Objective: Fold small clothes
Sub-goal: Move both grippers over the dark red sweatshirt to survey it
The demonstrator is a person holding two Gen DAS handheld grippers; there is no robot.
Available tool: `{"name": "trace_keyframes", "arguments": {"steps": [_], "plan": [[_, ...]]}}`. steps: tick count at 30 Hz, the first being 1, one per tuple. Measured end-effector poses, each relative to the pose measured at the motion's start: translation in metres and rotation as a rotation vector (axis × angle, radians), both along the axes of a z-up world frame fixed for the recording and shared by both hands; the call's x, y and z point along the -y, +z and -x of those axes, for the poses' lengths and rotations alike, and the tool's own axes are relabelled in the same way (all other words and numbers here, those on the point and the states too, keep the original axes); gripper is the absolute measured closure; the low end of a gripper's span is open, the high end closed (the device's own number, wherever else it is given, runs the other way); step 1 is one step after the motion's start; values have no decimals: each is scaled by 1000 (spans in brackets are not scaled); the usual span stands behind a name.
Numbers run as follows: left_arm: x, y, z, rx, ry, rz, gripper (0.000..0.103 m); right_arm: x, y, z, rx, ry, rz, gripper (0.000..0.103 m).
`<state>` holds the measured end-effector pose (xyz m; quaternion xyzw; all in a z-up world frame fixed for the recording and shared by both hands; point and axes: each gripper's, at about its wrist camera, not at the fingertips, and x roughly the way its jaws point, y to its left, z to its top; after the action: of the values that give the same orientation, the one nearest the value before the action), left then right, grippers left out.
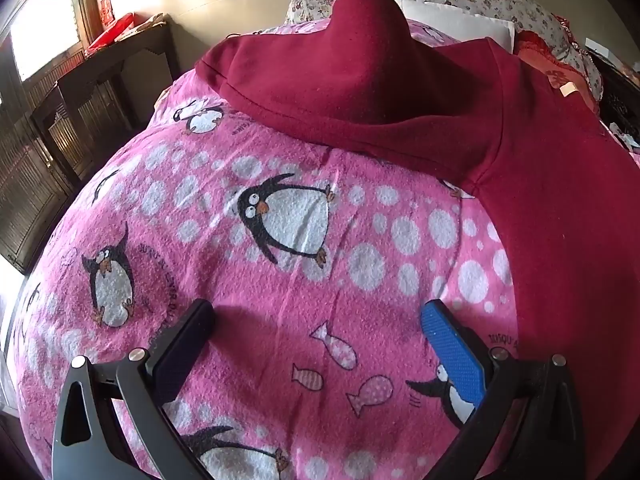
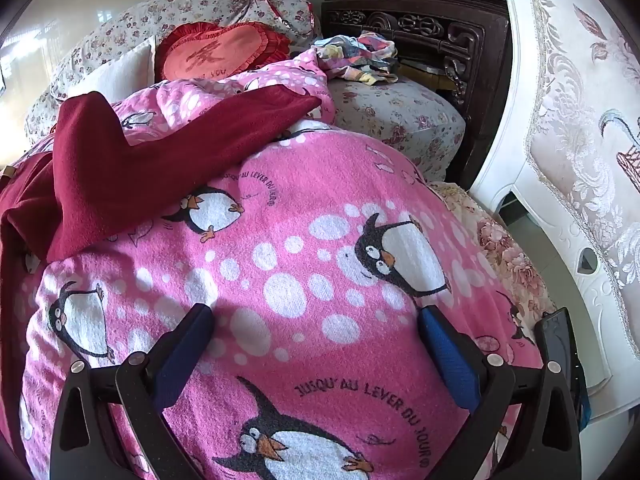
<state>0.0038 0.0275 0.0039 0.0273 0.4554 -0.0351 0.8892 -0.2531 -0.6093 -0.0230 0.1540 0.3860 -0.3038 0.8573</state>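
Observation:
A dark red garment lies spread on a pink penguin-print blanket. In the left wrist view its sleeve reaches left across the top and its body runs down the right side. My left gripper is open and empty, over bare blanket left of the garment body. In the right wrist view the garment lies at the upper left, one sleeve stretching right. My right gripper is open and empty over the blanket, below and right of the garment.
Floral pillows, a white pillow and a red heart cushion sit at the back. A pile of small clothes lies on a floral stool. Dark carved wooden furniture and a white chair stand right. A dark cabinet stands left.

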Motion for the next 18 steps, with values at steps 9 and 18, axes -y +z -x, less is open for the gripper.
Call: {"name": "trace_keyframes", "arguments": {"steps": [9, 18], "plan": [[32, 37, 31, 66, -42, -43, 0, -7, 12, 5, -16, -10, 14, 0], [43, 77, 44, 134, -94, 3, 0, -61, 68, 11, 18, 80, 96, 0]]}}
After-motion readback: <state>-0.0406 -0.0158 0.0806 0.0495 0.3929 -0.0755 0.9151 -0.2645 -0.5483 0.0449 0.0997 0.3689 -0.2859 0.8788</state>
